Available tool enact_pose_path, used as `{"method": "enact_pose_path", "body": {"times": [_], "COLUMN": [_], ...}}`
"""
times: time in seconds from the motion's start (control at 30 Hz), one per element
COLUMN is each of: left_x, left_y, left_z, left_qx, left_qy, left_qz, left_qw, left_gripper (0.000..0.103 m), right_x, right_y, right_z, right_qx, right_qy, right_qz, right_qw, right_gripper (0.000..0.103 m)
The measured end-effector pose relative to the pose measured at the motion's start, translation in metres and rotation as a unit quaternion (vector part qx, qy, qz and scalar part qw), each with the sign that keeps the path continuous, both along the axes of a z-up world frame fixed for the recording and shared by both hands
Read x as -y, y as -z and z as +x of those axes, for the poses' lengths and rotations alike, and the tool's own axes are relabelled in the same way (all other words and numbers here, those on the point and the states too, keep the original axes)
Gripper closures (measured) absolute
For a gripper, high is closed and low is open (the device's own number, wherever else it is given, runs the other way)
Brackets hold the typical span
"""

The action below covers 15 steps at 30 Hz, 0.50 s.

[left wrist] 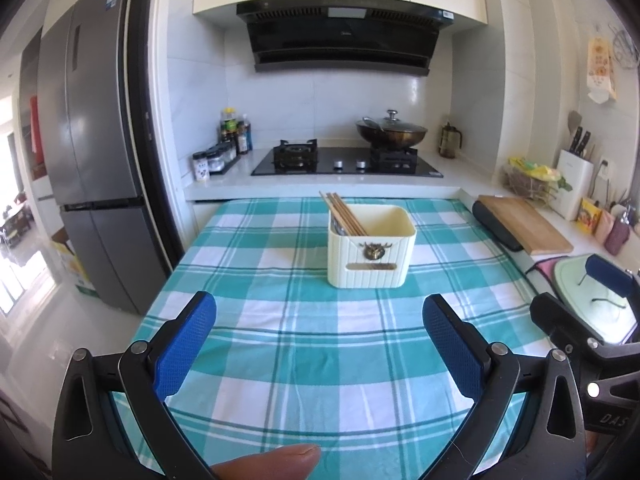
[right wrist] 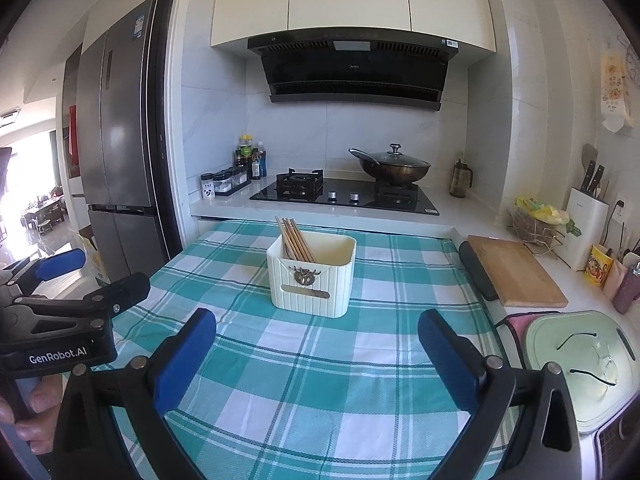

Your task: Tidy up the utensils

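Left wrist view: your left gripper (left wrist: 320, 332) hangs over the near part of the checked cloth (left wrist: 280, 360), its blue pads (left wrist: 186, 344) spread wide with nothing between them. A fingertip (left wrist: 276, 462) of yours shows at the bottom edge of this view. At the far right of the same view you can see part of your right gripper (left wrist: 576, 300), black with one blue pad, over a pale green lid (left wrist: 576, 292).

From the right wrist view, your right gripper (right wrist: 318, 346) is likewise opened wide and empty above the cloth, and your left gripper appears at its left edge with the words GenRobot.AI on its body; your fingers (right wrist: 38, 420) wrap the handle below it. A pair of glasses (right wrist: 592, 356) lies on the green lid to your right.

Further out, near the middle of the cloth, stands the cream utensil holder (left wrist: 370, 256), upright, with a metal deer-head badge on its front. A bundle of wooden chopsticks (left wrist: 342, 214) leans in its left compartment, tips tilted toward the left; the right compartment looks bare as far as you can see.

To the right of the cloth a wooden cutting board (left wrist: 524, 222) rests on the counter. Beyond the cloth sits the black gas hob (left wrist: 344, 162), with a lidded wok (left wrist: 392, 130) on its right burner and the range hood (left wrist: 340, 40) above.
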<state>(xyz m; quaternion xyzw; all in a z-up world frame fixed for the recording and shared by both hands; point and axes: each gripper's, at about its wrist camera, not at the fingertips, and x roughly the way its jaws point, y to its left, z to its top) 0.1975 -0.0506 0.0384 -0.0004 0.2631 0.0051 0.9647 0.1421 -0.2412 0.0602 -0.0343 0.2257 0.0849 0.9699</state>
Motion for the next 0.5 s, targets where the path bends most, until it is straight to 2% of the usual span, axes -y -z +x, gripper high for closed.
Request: {"method": "enact_pose_path", "body": {"times": [0.5], "left_x": [0.001], "left_y": [0.0051], "left_z": [0.0039], "left_qx": [-0.011], "left_qy": [-0.012], "left_qz": [0.015], "left_qw": [0.9998], "left_gripper": [0.0], "right_x": [-0.0061], "right_y": [-0.0016], "right_z": [-0.002], "right_qx": [0.005], "right_qy": [-0.001], "right_qz": [-0.005], "right_qw": [1.0], "right_gripper": [0.0]}}
